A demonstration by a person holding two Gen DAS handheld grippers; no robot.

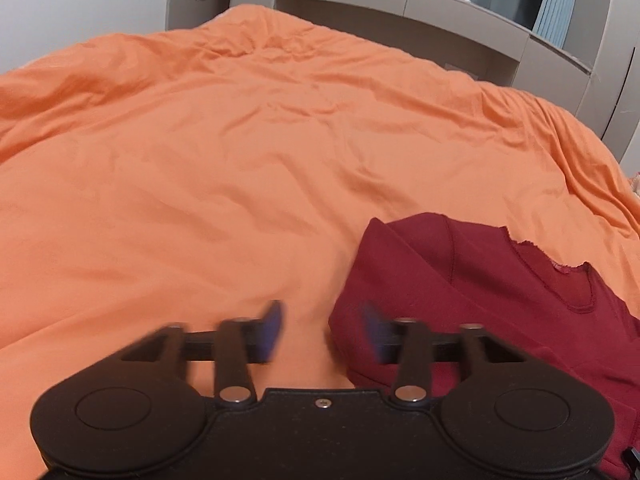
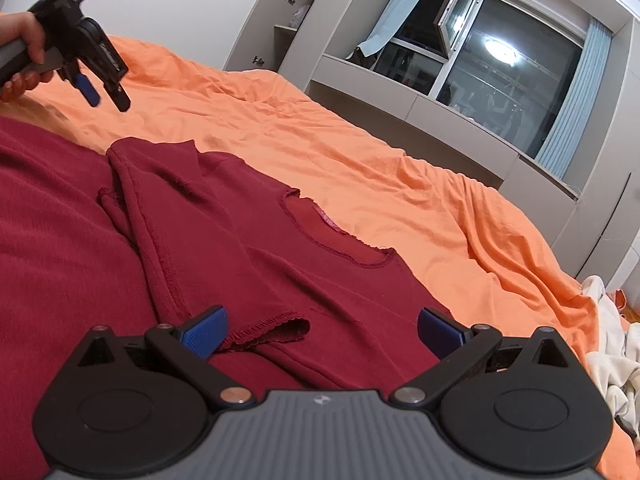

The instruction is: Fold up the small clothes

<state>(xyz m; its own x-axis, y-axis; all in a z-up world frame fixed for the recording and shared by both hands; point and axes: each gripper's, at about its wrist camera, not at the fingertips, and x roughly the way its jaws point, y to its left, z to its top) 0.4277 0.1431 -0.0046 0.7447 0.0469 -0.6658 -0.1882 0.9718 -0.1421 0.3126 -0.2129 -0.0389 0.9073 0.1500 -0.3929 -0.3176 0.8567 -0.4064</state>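
In the right wrist view, upper left of frame: my hand (image 2: pixel 22 54) holds the left gripper (image 2: pixel 107 98) up off the bed, tips angled down. Its jaws are apart w/ nothing between them; the left wrist view confirms that, blurred blue pads (image 1: pixel 272 330) spread over bare sheet (image 1: pixel 208 184), shirt edge just beside the right pad. My guess: it's lifted clear so it won't drag the fold it sits near.

Centre: the shirt (image 2: pixel 256 240), dark red, lies flat on the orange sheet, neckline (image 2: pixel 340 240) facing up toward frame right. One sleeve (image 2: pixel 168 216) is laid across the body, cuff hem at lower centre, so one side fold looks done, other side prob not.

Lower centre to right: right gripper (image 2: pixel 322 334) is spread wide, pinching nothing, low over the shirt w/ the cuff just by its left pad. Looks parked to steady or take that hem next.

Far right: whitish laundry pile (image 2: pixel 612 360) at bed edge.
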